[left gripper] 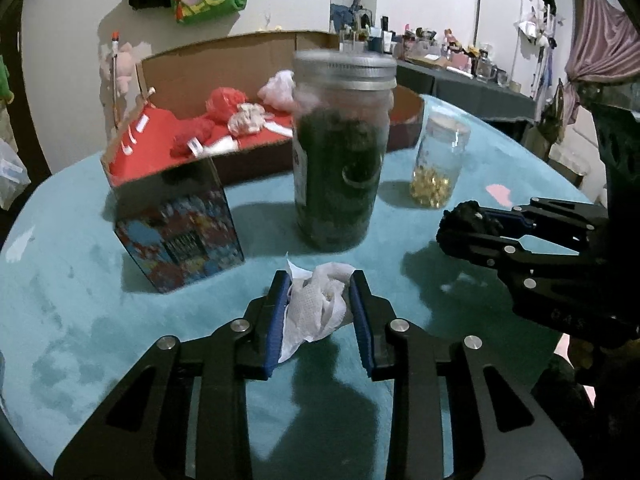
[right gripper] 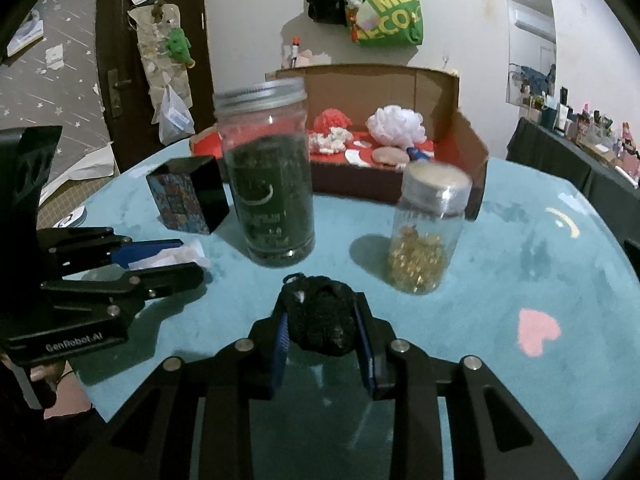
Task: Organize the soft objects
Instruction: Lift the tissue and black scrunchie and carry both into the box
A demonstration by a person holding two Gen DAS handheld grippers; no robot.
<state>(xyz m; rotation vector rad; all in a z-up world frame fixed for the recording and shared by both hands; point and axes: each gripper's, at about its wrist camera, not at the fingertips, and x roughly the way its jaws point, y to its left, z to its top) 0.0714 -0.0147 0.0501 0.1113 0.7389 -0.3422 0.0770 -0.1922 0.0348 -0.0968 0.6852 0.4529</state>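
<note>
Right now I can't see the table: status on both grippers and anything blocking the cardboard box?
Left hand-held gripper shut on white crumpled tissue. Right hand-held gripper shut on black pom-pom. Two jars stand before cardboard box.

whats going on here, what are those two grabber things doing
A person is sorting soft items with two handheld grippers. The left gripper is shut on a crumpled white tissue; the right gripper is shut on a black fuzzy ball. Behind two jars on the teal table, a cardboard box already holds other soft things.
</note>
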